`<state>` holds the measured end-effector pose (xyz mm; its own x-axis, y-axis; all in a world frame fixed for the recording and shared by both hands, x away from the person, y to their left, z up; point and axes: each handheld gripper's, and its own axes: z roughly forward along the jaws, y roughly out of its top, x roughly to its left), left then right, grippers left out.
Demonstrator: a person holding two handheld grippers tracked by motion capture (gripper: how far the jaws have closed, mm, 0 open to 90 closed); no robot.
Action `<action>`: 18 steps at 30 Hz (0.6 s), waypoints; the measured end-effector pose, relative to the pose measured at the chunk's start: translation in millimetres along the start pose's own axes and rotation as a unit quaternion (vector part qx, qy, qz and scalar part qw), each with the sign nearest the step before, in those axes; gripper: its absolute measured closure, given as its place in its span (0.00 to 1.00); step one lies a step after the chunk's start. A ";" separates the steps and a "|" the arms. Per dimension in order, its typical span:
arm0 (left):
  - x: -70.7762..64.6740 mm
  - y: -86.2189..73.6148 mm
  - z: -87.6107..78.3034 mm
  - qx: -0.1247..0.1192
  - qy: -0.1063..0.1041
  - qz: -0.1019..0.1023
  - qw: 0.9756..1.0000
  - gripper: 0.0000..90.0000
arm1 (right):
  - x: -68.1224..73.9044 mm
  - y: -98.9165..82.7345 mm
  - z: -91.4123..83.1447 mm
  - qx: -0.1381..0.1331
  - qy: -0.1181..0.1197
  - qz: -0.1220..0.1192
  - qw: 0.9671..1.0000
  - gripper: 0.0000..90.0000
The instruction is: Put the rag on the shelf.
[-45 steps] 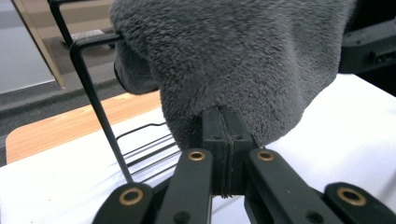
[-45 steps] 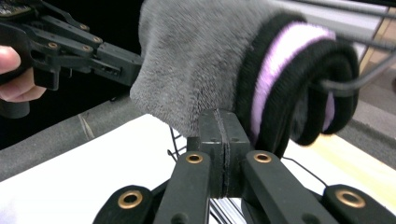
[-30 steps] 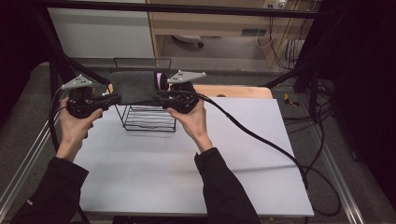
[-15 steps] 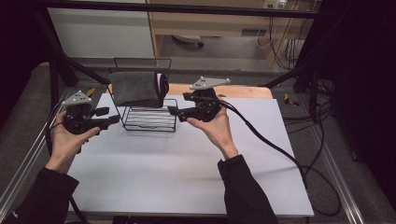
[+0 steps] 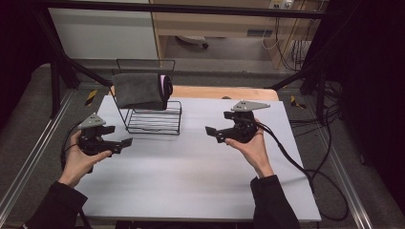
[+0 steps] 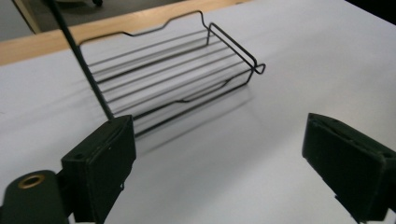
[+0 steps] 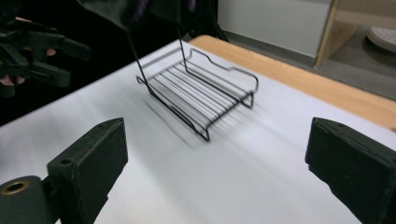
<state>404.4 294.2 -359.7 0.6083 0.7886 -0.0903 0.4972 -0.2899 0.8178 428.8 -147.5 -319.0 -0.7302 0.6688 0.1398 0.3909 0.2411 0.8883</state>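
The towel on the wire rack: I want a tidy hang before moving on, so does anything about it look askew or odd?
Nothing stands out. The grey towel hangs folded over the wire rack's top bar, edges fairly level, a pink patch at its right end. The rack stands upright on the white table. Both grippers are off it, jaws open and empty.

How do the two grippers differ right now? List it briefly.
The left gripper sits close beside the wire rack; the right gripper is farther off, over bare table. The left gripper is nearer the person, the right farther up the table. Both have just opened, with nothing between their jaws.
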 end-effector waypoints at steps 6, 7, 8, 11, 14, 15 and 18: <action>-11.9 -19.3 16.9 0.011 -0.014 0.005 1.000 0.08 | -13.3 -37.3 -8.0 0.016 -0.010 0.017 1.000 0.01; -13.5 -23.0 19.0 0.013 -0.013 0.007 1.000 0.08 | -15.7 -43.4 -9.4 0.020 -0.011 0.018 1.000 0.01; -15.3 -26.9 21.6 0.015 -0.019 0.006 1.000 0.08 | -17.7 -49.7 -10.9 0.022 -0.010 0.017 1.000 0.01; -19.4 -37.8 27.8 0.019 -0.020 0.014 1.000 0.08 | -23.5 -67.7 -15.8 0.029 -0.010 0.021 0.999 0.01; -20.9 -47.0 32.8 0.026 -0.024 0.014 0.999 0.08 | -29.4 -84.7 -21.1 0.030 -0.010 0.032 0.999 0.01; -21.0 -49.9 33.7 0.026 -0.026 0.015 0.999 0.08 | -31.5 -90.2 -23.0 0.032 -0.007 0.033 0.999 0.01; -21.6 -57.5 35.6 0.026 -0.027 0.019 0.999 0.08 | -36.8 -105.8 -28.9 0.037 -0.006 0.042 0.998 0.01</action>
<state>384.7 274.6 -425.1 0.6591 0.7466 -0.0905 0.5035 -0.3487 0.7905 398.1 -218.0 -405.4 -0.6862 0.6973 0.2071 0.4910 0.2339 0.8391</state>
